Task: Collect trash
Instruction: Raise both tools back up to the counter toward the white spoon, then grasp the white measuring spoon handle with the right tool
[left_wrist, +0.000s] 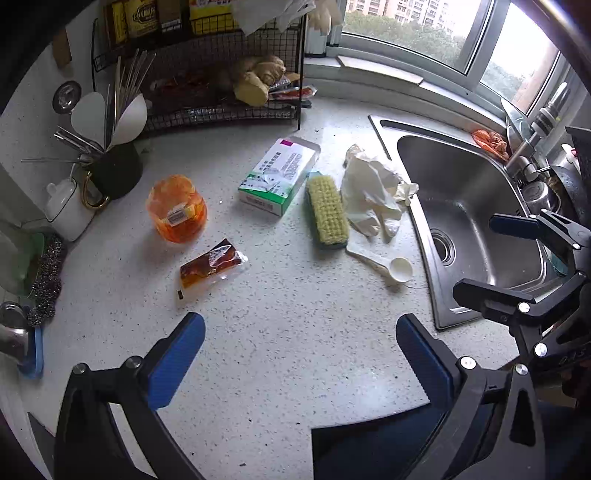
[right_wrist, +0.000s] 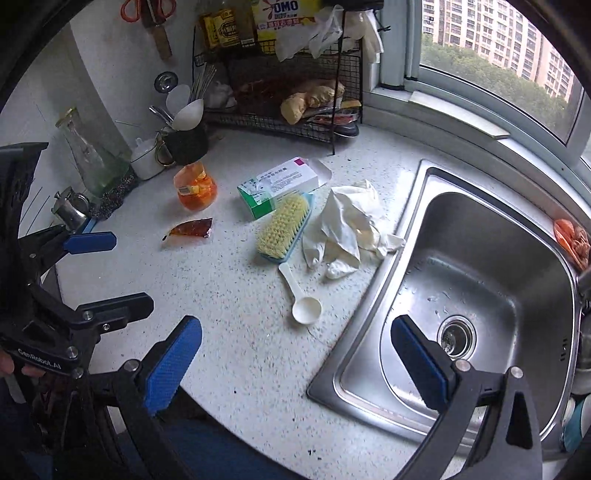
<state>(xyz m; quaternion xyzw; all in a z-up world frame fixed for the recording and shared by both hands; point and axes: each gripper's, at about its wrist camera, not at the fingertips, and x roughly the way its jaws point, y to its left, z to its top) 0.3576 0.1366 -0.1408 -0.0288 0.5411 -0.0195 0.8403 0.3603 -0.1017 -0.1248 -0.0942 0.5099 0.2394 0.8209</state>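
Orange plastic, torn card and crumpled white film make up the likely trash on the speckled desk (left_wrist: 280, 332). Nearest the left gripper (left_wrist: 301, 354) lies the sauce sachet (left_wrist: 210, 266): soft, slick film with liquid inside, so I judge it best pinched at a flat sealed end, not across the bulging middle. Beyond it sits the orange cup (left_wrist: 176, 208), light and thin-walled; it would probably crush, so a hold across the rim seems safer. The opened box (left_wrist: 280, 175) is light card, stiffest along its long edges. Touching its near end is the brush (left_wrist: 327, 210), which looks like a tool, not rubbish. The white wad (left_wrist: 371, 194) beside the sink (left_wrist: 476, 206) is limp and almost weightless; any raised fold should do. A spoon (left_wrist: 391, 267) lies just in front of it.

Both grippers hang above the desk, jaws spread wide and holding nothing; the right gripper (right_wrist: 295, 354) straddles the sink's near corner.
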